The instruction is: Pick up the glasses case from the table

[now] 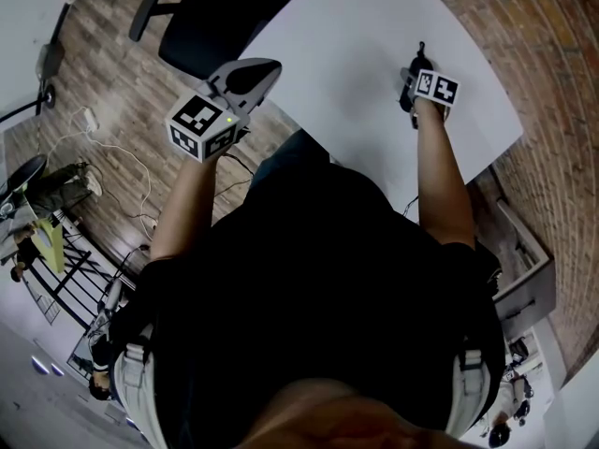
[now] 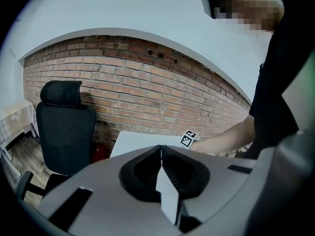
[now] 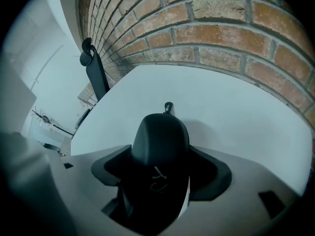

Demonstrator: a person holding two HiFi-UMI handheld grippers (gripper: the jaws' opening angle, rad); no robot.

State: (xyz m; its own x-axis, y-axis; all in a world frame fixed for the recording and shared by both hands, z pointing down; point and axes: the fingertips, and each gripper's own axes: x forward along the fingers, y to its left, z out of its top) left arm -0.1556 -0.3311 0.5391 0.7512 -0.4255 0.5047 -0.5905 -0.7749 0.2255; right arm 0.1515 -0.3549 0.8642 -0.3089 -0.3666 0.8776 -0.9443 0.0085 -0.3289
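Note:
The glasses case [image 3: 160, 139] is black and rounded, with a small zipper pull [image 3: 168, 106] at its far end. In the right gripper view it fills the gap between the jaws, over the white table [image 3: 236, 112]. My right gripper [image 3: 161, 149] is shut on it, pointing steeply down. In the head view the case [image 1: 408, 90] shows as a dark shape under the right gripper [image 1: 413, 75] near the table's right part. My left gripper [image 1: 257, 71] hangs off the table's near-left edge. Its jaws meet with nothing between them in the left gripper view [image 2: 161, 154].
A black office chair [image 1: 201, 26] stands at the table's left end over the wood floor; it also shows in the left gripper view [image 2: 64, 127]. A brick wall [image 1: 552, 64] runs along the table's far side. Cables [image 1: 131, 171] lie on the floor at left.

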